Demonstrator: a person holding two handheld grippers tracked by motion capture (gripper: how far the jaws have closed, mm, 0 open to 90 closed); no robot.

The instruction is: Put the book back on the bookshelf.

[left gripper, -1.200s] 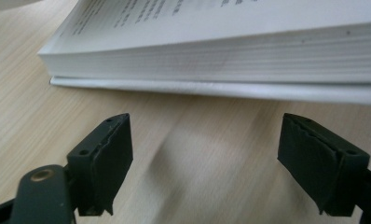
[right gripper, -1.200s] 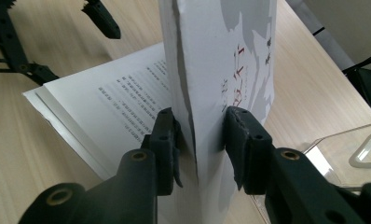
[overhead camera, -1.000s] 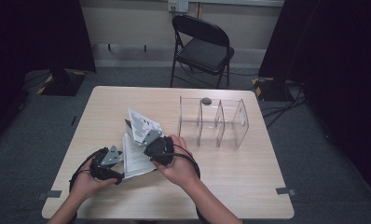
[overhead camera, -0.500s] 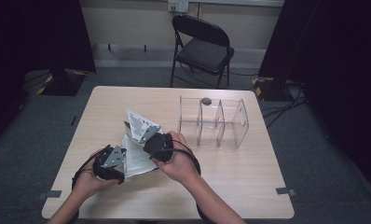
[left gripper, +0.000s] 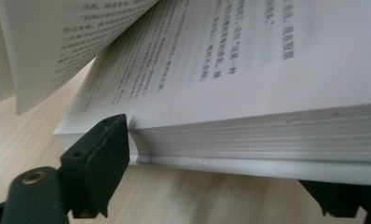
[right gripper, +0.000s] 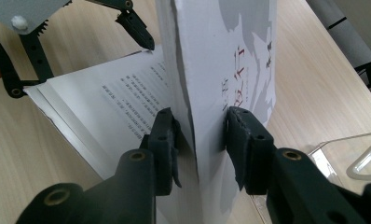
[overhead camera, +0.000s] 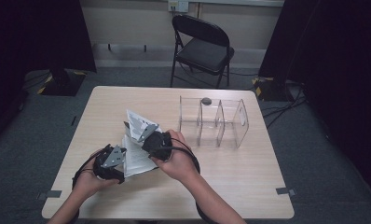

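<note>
Book (overhead camera: 136, 148) lies open on the table (overhead camera: 249, 182), closing step in hand. Left gripper (left gripper: 221, 186) clamps the flat page block, jaws wide across its thickness. Right gripper (right gripper: 200, 140) is shut on the raised front part, glossy cover with some pages, standing above the block. Next: swing it over, gently; paper creases. Beyond, a clear plastic rack (overhead camera: 216, 122).

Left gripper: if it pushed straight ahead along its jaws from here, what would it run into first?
The left gripper already has the open book's page block between its jaws, so going on it would probably drive deeper along that stack, toward the right gripper clamping the raised cover; depth is unclear.
</note>
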